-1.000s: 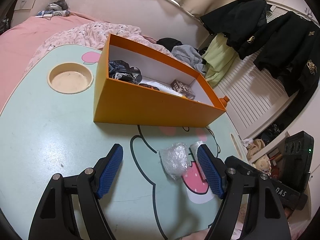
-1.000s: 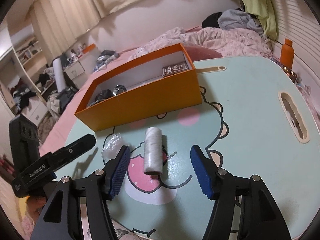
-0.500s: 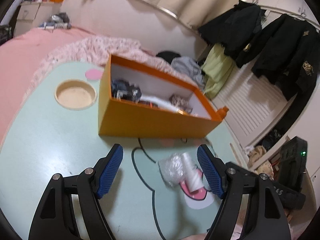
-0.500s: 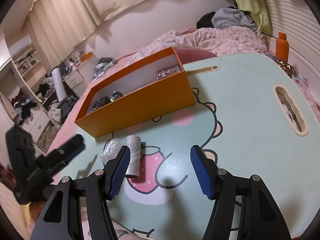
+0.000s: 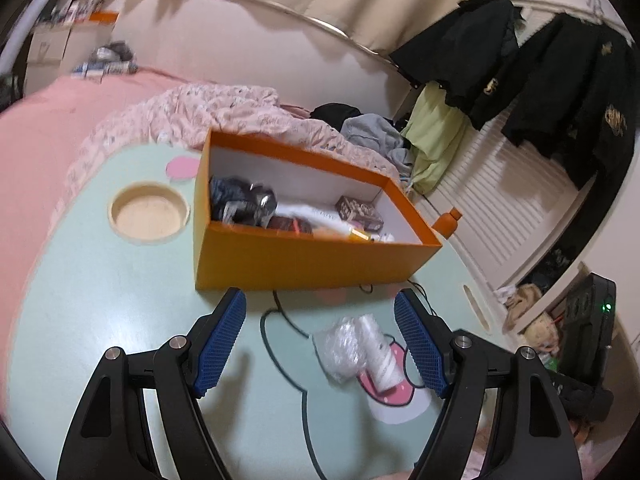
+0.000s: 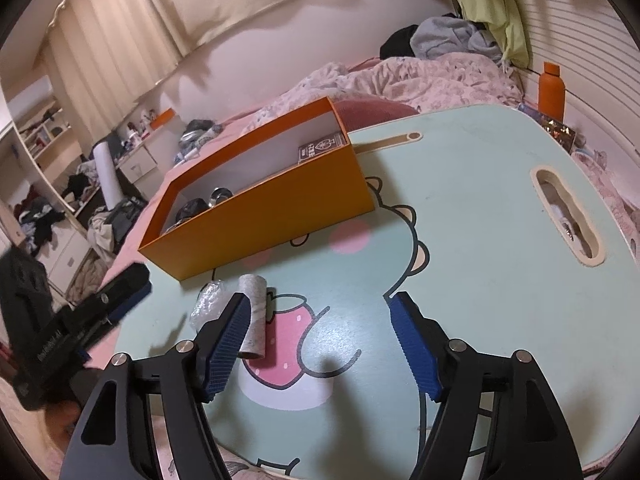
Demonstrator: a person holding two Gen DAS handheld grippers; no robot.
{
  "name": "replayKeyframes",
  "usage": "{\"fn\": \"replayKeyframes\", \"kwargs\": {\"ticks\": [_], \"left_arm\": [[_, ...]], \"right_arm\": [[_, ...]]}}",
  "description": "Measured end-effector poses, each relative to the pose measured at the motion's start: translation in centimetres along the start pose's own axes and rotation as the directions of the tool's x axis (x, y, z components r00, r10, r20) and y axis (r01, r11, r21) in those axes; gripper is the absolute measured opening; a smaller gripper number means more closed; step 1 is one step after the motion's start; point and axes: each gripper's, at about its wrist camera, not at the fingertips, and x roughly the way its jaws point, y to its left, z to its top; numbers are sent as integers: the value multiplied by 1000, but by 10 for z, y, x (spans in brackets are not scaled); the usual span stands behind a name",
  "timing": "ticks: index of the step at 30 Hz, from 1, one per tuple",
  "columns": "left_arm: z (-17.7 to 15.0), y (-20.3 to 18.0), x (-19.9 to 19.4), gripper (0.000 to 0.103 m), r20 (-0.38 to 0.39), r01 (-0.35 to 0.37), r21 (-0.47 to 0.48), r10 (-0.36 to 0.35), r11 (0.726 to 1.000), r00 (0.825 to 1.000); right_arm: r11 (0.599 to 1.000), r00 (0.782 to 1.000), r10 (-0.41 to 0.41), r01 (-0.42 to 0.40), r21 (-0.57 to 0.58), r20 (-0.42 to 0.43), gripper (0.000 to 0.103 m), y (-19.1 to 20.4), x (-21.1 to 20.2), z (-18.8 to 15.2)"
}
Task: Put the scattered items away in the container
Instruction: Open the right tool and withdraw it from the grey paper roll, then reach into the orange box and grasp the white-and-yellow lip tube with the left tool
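An orange box stands on the mint table and holds several small items, among them a dark card pack. A white roll lies on the table near the box, with a crumpled clear plastic wrap touching it. My left gripper is open above the table, the wrap and roll between its pads but untouched. My right gripper is open, its jaws opening; the roll lies just at its left fingertip, nothing gripped.
The table has a round cup recess at its left and a slot handle at its right. An orange bottle stands beyond the far edge. A pink bed with rumpled bedding surrounds the table. Dark jackets hang on the right.
The left gripper has risen, so the box's inside shows more. The right gripper's jaws have widened and it shifted right, leaving the roll at its left finger instead of centred.
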Motion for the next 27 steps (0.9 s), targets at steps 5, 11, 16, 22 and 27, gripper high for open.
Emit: {"fn": "replayKeyframes", "kwargs": {"ticks": [5, 11, 16, 22, 27], "left_arm": [[44, -56, 12, 77, -83, -40, 196, 57, 980, 995], [97, -77, 84, 77, -322, -21, 201, 87, 979, 943], [104, -63, 151, 77, -547, -33, 186, 132, 982, 827], [103, -45, 175, 76, -618, -82, 80, 114, 993, 778], [97, -48, 196, 55, -667, -108, 99, 147, 989, 730]], "right_arm": [[1000, 999, -18, 19, -18, 29, 72, 3, -4, -2], [999, 1000, -13, 14, -33, 8, 58, 4, 1, -1], [1000, 1000, 9, -9, -1, 0, 58, -3, 1, -1], [1000, 1000, 20, -20, 23, -4, 58, -6, 1, -2], [999, 1000, 20, -20, 24, -4, 58, -5, 1, -2]]}}
